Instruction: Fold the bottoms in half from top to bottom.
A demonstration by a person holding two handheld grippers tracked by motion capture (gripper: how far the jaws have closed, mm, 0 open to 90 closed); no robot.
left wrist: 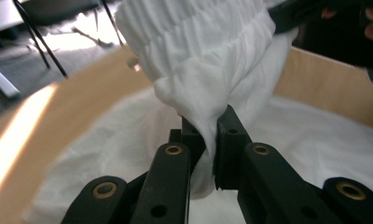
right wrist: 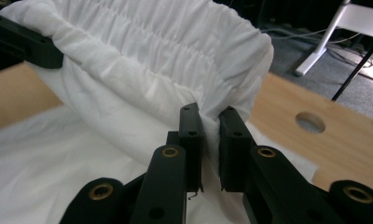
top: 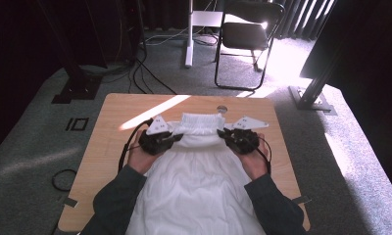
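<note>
Two grippers hold one white garment (top: 196, 171), and much of it we cannot see whole: in the high view its lower part runs off the bottom edge at 6 o'clock, between the person's dark sleeves (top: 115, 200). From up there the jaws are too small for us to judge. The gripper views settle it. In the left gripper view, the left gripper (left wrist: 211, 135) has its jaws pinched on a bunched fold of cloth, just below the gathered elastic waistband (left wrist: 198, 32). In the right gripper view, the right gripper (right wrist: 211, 123) is likewise clamped on fabric under the waistband's other end, with a thin layer of cloth between the jaws. That view also shows a round hole (right wrist: 310, 122) in the wooden table (top: 115, 122) at 3 o'clock. The waistband stands lifted and ruched toward 12 o'clock, while the rest lies spread on the table, smooth with soft creases.
</note>
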